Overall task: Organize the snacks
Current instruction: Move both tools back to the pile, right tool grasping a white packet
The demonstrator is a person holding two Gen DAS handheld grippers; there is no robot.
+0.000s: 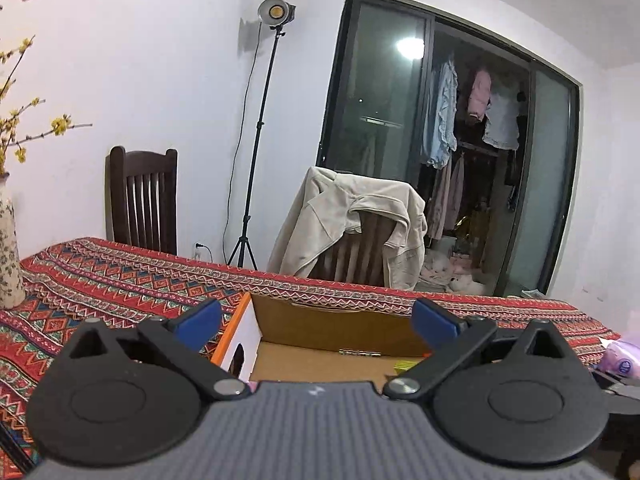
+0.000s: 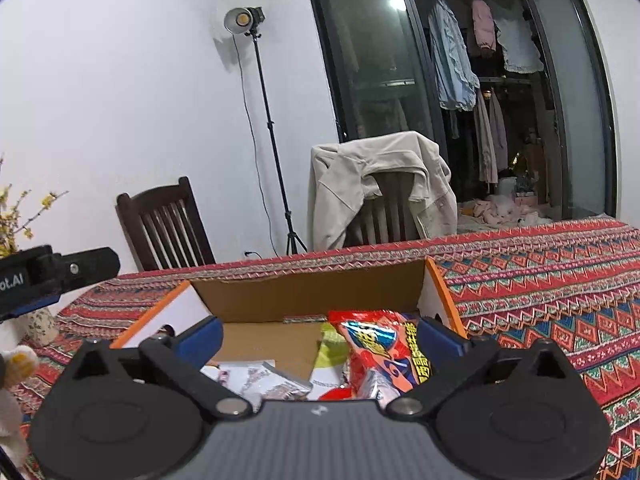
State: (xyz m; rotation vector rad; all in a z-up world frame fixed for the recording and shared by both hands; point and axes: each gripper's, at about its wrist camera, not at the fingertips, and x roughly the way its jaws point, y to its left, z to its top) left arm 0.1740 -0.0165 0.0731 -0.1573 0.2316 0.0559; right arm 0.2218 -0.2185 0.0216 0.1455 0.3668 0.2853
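patterned red cloth covers the worktop (image 2: 540, 280), where an open cardboard box (image 2: 304, 292) holds the snacks, a red foil snack bag (image 2: 384, 344) lying on top. both the right hand-held gripper (image 2: 320, 336) and the left hand-held gripper (image 1: 318, 320) hover spread wide and empty over the box. the bag looks light, crinkly and slippery (contents likely crushable), so i'd pinch its flat sealed edge gently.

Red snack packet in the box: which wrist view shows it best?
The right wrist view: the red snack packet lies in the cardboard box, printed face visible. The left wrist view shows the box but not this packet.
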